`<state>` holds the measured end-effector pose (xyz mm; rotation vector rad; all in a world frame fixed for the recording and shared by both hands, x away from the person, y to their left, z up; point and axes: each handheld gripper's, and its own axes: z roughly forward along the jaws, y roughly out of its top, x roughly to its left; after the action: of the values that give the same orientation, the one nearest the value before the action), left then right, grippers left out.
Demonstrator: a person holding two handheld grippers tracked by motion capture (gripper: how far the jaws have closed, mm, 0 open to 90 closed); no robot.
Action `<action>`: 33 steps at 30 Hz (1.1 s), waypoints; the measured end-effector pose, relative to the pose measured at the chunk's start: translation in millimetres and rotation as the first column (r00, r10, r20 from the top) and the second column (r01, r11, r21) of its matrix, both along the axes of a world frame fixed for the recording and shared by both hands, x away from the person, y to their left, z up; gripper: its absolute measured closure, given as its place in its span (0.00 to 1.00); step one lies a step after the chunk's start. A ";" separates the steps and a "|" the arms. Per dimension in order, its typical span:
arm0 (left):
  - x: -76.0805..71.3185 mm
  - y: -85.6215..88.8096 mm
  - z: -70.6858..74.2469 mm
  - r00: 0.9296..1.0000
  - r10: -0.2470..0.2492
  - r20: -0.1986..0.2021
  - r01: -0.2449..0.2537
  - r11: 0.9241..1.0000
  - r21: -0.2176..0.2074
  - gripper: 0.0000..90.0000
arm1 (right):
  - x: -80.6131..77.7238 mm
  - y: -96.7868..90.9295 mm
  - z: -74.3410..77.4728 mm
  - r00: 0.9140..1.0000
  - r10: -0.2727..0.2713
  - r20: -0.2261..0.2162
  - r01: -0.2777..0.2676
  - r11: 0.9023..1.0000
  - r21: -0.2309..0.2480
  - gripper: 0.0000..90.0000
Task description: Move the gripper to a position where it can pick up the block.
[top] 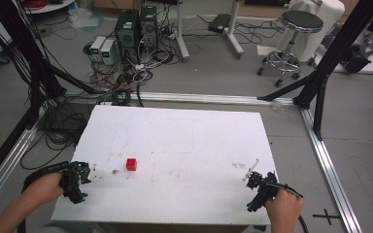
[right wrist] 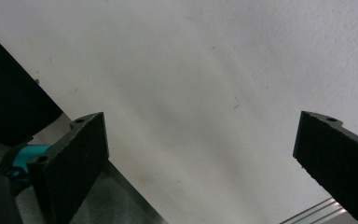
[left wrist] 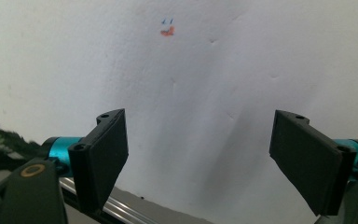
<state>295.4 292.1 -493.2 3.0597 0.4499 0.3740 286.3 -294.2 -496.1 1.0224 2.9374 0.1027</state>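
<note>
**Both jaws wide, red cube waiting**

Left hand-held gripper and right hand-held gripper gape empty over the desk. Red cube sits at the left gripper's two o'clock: likely light, rigid; pinch opposite flat faces.

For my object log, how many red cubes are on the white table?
1. The red cube sits on the white table, left of centre, nearer the left gripper. None seems hidden.
</note>
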 end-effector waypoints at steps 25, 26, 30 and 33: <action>40.9 -22.6 37.3 0.967 -0.255 -0.025 0.256 0.963 0.088 0.22 | 2.2 4.6 2.6 1.000 0.014 0.008 -0.014 1.000 0.013 0.03; 45.4 -26.3 39.6 0.966 -0.255 -0.028 0.257 0.963 0.086 0.22 | 2.4 4.4 3.1 1.000 0.016 0.007 -0.016 1.000 0.015 0.03; 54.3 -33.3 45.5 0.965 -0.260 -0.025 0.261 0.962 0.085 0.22 | 2.3 3.3 2.8 1.000 0.017 0.012 -0.018 1.000 0.020 0.03; 61.2 -39.6 49.2 0.961 -0.277 -0.021 0.278 0.957 0.084 0.22 | 2.1 2.8 2.5 1.000 0.015 0.007 -0.015 1.000 0.019 0.03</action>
<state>356.6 252.5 -443.9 3.1456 0.0002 0.3764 288.4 -291.4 -493.6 1.0003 2.9437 0.1343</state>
